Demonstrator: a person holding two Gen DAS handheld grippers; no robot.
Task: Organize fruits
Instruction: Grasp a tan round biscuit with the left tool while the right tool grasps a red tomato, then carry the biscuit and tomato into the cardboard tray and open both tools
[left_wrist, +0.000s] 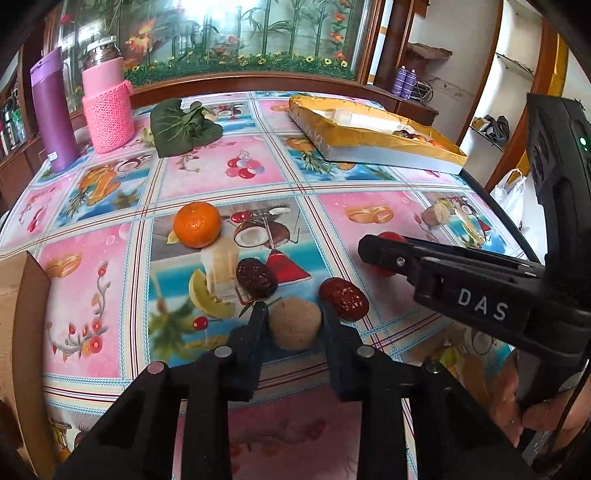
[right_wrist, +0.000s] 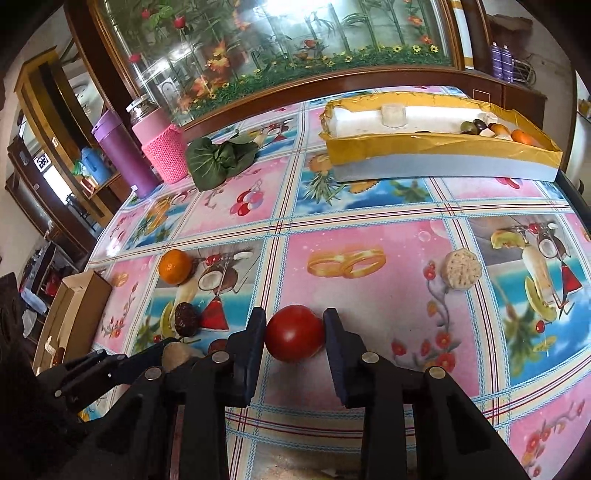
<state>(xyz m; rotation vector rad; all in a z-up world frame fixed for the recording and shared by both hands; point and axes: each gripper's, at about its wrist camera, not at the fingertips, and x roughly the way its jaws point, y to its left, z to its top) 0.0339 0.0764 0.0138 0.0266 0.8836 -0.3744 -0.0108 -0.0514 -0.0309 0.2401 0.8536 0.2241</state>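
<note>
My left gripper (left_wrist: 294, 317) is shut on a tan kiwi-like fruit (left_wrist: 294, 328) resting on the tablecloth. A dark red date (left_wrist: 344, 298) lies just right of it, another date (left_wrist: 256, 278) just behind, and an orange (left_wrist: 197, 223) further back left. My right gripper (right_wrist: 294, 325) is shut on a red tomato (right_wrist: 294, 333) on the table; it also shows in the left wrist view (left_wrist: 384, 251). A gold box (right_wrist: 439, 147) at the back right holds several fruits (right_wrist: 495, 131).
A lotus root slice (right_wrist: 462, 268) lies right of the tomato. A green leafy vegetable (left_wrist: 183, 127), a pink sleeved flask (left_wrist: 107, 99) and a purple flask (left_wrist: 51, 110) stand at the back left. A cardboard box (right_wrist: 72, 317) sits at the table's left edge.
</note>
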